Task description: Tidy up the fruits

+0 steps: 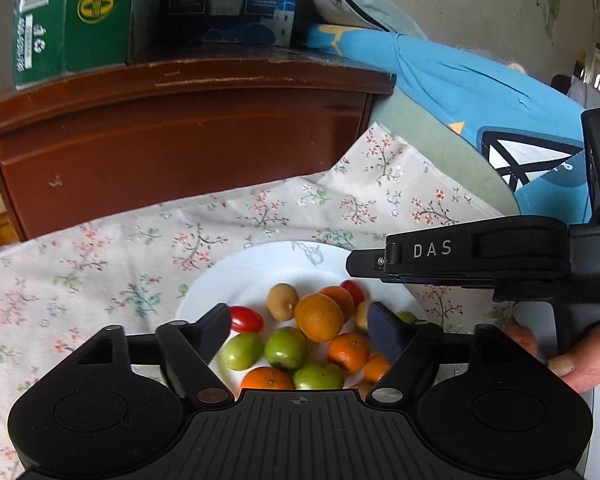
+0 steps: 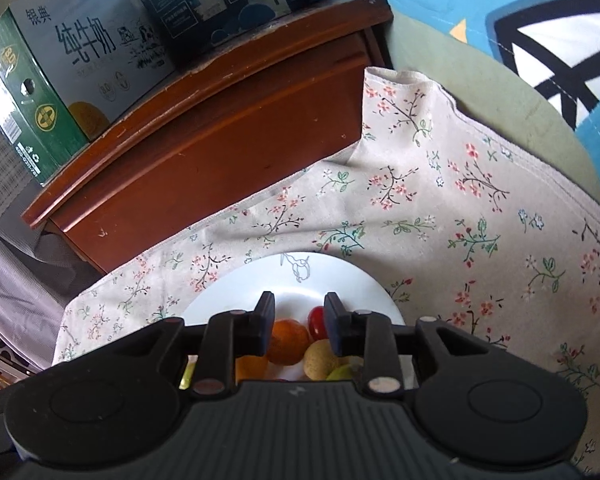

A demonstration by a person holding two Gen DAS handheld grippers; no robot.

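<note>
Floral-print cloth (image 2: 440, 216) covers the work surface beside a dark wooden cabinet (image 2: 228, 128) stacked with milk cartons (image 2: 80, 60), where a white plate (image 1: 260, 268) holds the whole mixed pile of fruit: cherry tomatoes (image 1: 246, 318), small oranges (image 1: 318, 316), green fruits (image 1: 286, 347) and brownish round fruits (image 1: 283, 301) lying together, touching and unsorted. Hovering over the near edge of the plate, the left gripper (image 1: 302, 330) has its jaws spread wide across the pile and grasps nothing. Reaching in from the side at the plate's far rim, the right gripper (image 2: 298, 316) is seen in its own camera with jaws parted moderately, an orange (image 2: 288, 340) and a red tomato (image 2: 318, 322) visible in the gap below, though neither appears to be pinched; whether the pads touch any fruit cannot be told. A bare hand (image 1: 572, 356) steadies the right tool's handle. No fruit sits outside the plate and no second dish or container shows in either view, so the sorting appears to be at its very start, with every piece yet to be picked out and grouped.
</note>
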